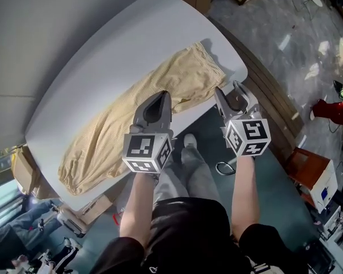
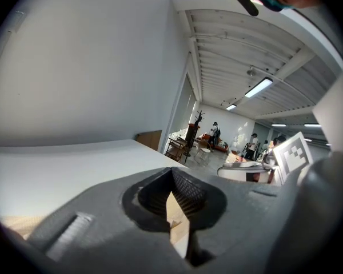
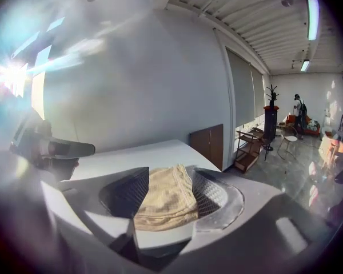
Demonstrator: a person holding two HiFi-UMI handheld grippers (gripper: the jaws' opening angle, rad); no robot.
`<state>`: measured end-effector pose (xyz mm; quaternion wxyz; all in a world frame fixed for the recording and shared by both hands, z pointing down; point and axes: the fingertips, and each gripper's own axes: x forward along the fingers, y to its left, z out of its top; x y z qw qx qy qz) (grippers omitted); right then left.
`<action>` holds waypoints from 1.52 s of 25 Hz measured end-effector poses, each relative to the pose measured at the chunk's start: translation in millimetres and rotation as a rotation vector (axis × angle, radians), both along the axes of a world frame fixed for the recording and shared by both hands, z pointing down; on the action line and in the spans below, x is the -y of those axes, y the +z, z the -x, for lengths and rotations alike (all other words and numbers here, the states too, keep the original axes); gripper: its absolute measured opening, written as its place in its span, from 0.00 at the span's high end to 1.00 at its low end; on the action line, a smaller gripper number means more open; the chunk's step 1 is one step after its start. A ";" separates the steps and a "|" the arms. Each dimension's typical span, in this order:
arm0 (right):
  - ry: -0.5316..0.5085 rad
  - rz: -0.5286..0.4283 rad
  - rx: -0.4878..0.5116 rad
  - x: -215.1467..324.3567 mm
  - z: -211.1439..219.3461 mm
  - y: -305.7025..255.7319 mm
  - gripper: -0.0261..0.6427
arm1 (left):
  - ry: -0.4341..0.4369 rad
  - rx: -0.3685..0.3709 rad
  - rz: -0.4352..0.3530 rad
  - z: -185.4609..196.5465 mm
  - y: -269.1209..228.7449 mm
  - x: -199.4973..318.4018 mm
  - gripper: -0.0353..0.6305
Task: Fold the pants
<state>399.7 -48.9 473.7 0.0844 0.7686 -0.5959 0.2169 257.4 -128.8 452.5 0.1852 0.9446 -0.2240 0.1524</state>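
Note:
Tan pants (image 1: pixel 137 107) lie stretched along the white table (image 1: pixel 103 44), waistband at the right end, legs running down to the left. My left gripper (image 1: pixel 160 94) hovers over the near edge of the pants at mid-length, its jaws meeting at the tips with nothing gripped. In the left gripper view only a sliver of tan cloth (image 2: pixel 179 221) shows through the hollow behind the shut tips (image 2: pixel 172 171). My right gripper (image 1: pixel 228 90) stands open by the table's near edge, just right of the waistband. The folded waistband end (image 3: pixel 167 201) lies beyond its spread jaws, untouched.
The person stands against the table's near edge. Cardboard boxes (image 1: pixel 23 170) sit under the table's left end. A brown cabinet (image 1: pixel 300 164) and a red object (image 1: pixel 334 112) are on the floor to the right. The left gripper (image 3: pixel 46 150) shows at the left of the right gripper view.

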 end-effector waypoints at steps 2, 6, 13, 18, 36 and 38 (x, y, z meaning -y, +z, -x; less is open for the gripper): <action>0.020 0.019 0.039 -1.0 -10.6 16.8 0.59 | 0.004 0.023 0.012 -5.5 12.1 -1.2 0.94; 0.054 0.068 0.097 -2.3 -27.0 50.1 0.56 | 0.010 0.043 0.035 -17.9 31.2 -1.1 0.94; 0.059 0.150 0.143 5.1 -34.2 97.2 0.54 | 0.002 0.066 0.052 -30.6 49.3 6.2 0.94; 0.068 0.196 0.183 5.6 -38.4 121.5 0.54 | 0.001 0.080 0.072 -41.0 60.6 6.0 0.94; 0.029 0.319 0.162 8.2 -43.5 140.8 0.73 | -0.092 0.160 0.038 -24.5 73.3 10.5 0.94; -0.018 0.358 0.147 8.9 -36.1 143.9 0.82 | -0.098 0.175 0.022 -19.2 72.3 10.4 0.94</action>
